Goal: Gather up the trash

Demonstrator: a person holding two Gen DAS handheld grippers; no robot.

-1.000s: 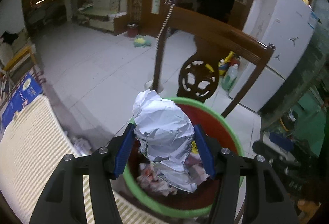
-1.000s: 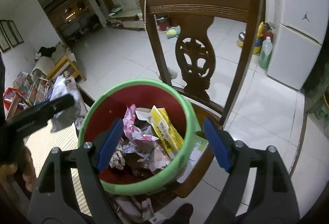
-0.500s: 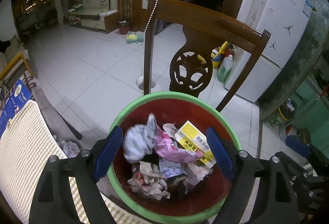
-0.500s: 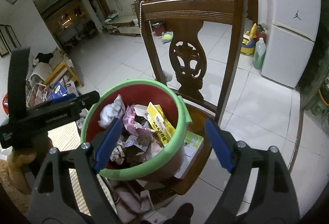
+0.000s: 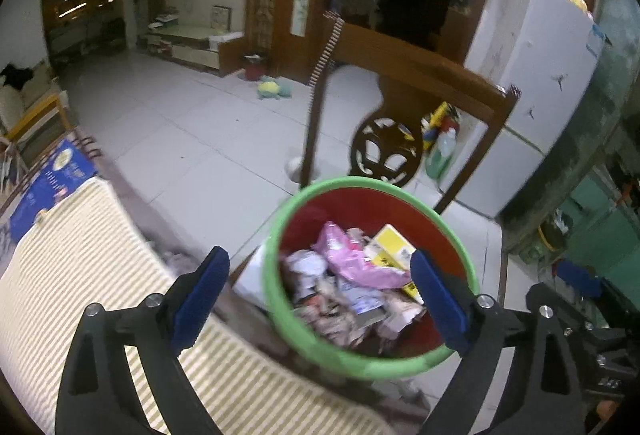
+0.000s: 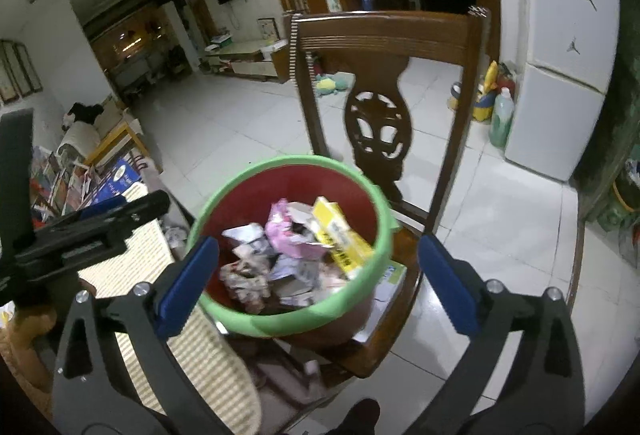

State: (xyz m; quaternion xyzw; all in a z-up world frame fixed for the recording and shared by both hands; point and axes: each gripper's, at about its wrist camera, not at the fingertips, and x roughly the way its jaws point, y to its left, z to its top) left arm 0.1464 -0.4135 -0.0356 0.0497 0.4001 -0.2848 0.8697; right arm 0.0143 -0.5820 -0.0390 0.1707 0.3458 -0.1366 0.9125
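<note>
A red bin with a green rim (image 5: 372, 183) (image 6: 280, 161) stands on a wooden chair's seat (image 6: 376, 351). It is full of trash: a crumpled foil ball (image 5: 306, 265) (image 6: 244, 235), a pink wrapper (image 5: 348, 259) (image 6: 284, 231) and a yellow box (image 5: 390, 247) (image 6: 340, 231). My left gripper (image 5: 318, 291) hovers above the bin's near left rim, its jaws opening with nothing held between them. My right gripper (image 6: 318, 283) hangs over the bin's near side, jaws also opening and empty. One of the left gripper's fingers (image 6: 120, 213) shows at the left of the right wrist view.
The chair's carved back (image 5: 420, 63) (image 6: 384, 31) rises just behind the bin. A striped mat (image 5: 80, 275) (image 6: 132, 267) covers the surface to the left. A white fridge (image 5: 540, 75) (image 6: 560, 95) stands to the right, with bottles (image 6: 500, 119) on the tiled floor beside it.
The left gripper let go of the foil ball, which dropped into the bin. Both grippers' jaws spread wider and drew back from the bin, the left one shifting left.
</note>
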